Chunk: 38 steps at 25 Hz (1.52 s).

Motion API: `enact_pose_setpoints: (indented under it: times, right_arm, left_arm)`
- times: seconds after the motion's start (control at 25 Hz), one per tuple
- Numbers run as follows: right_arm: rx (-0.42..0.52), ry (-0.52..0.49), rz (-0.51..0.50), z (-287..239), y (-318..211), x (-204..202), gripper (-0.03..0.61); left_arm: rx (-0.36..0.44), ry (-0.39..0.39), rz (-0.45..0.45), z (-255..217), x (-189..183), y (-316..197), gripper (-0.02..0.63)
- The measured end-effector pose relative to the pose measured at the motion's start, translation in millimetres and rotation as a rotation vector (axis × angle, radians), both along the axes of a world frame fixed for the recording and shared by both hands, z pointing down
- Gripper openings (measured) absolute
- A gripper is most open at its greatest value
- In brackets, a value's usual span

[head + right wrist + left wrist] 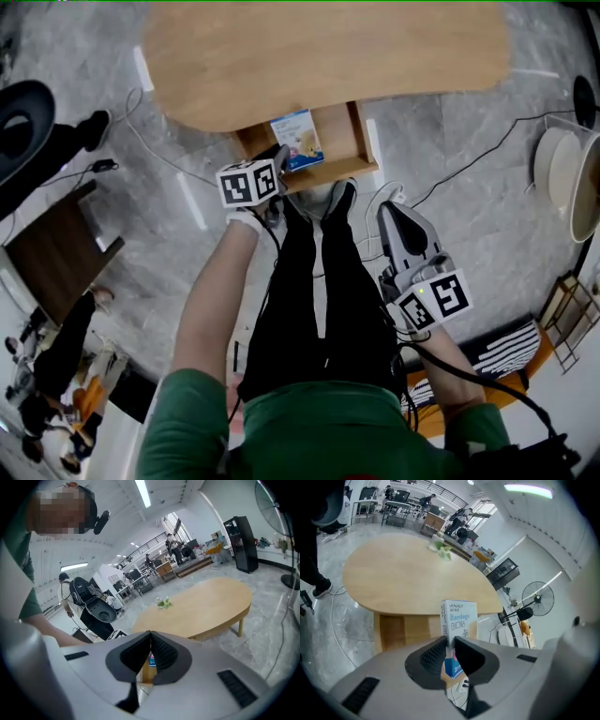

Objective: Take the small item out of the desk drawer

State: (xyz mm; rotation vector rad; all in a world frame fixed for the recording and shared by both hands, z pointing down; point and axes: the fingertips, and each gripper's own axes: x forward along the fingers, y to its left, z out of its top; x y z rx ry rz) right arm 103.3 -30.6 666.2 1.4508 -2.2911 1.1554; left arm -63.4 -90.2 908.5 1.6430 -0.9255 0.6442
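Bandage box [459,618]: at the open drawer [361,141], near end pinched between the left hand-held gripper [451,643] jaws, long axis running straight ahead; right hand-held gripper [150,641] closed, empty, farther off.

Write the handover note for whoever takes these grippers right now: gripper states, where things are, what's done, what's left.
Left gripper: shut on the bandage box, pinching its lower edge; the box stands upright in the jaws.
Right gripper: shut, empty, held back at the person's right side, away from the desk.
Drawer: open under the desk top; the head view shows the box over it, not yet carried clear.
Done: drawer open, box gripped.
Left: lift the box out and away from the drawer, then probably set it down somewhere such as the desk top.
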Motion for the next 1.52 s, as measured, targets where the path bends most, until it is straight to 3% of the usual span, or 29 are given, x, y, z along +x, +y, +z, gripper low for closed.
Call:
enact_pose_setpoints:
  times: [0.36, 0.6, 0.76, 0.96, 1.0, 1.08, 1.12, 1.2, 1.36, 1.52]
  right_arm:
    - [0.038, 0.053, 0.065, -30, -12, 27, 0.023]
    - [0.000, 0.064, 0.124, -12, -14, 47, 0.023]
    - [-0.018, 0.065, 0.133, 2, -6, 49, 0.023]
    - [-0.019, 0.075, 0.148, 4, -1, 54, 0.023]
    - [-0.017, 0.075, 0.147, 4, -2, 54, 0.023]
    - [-0.006, 0.076, 0.142, -1, -8, 53, 0.023]
    - [0.004, 0.077, 0.139, -5, -12, 53, 0.023]
    - [0.029, 0.081, 0.127, -16, -22, 50, 0.023]
    - [0.091, 0.078, 0.103, -52, -39, 41, 0.023]
    - [0.172, 0.078, 0.089, -106, -63, 37, 0.023]
  left_arm:
    - [0.030, -0.003, -0.031, -24, -12, -120, 0.074]
    - [-0.078, 0.085, -0.121, -3, 2, -185, 0.074]
    - [-0.062, 0.068, -0.119, 15, 5, -205, 0.074]
    - [-0.027, 0.032, -0.214, 23, -4, -214, 0.075]
    - [-0.016, 0.013, -0.214, 22, -7, -214, 0.075]
    - [0.009, -0.013, -0.222, 16, -13, -214, 0.167]
    - [0.026, -0.019, -0.224, 11, -16, -215, 0.183]
    - [0.084, -0.041, -0.189, -6, -19, -217, 0.186]
    - [0.267, -0.132, -0.011, -76, -22, -205, 0.185]
    - [0.345, -0.076, 0.030, -168, -18, -166, 0.184]
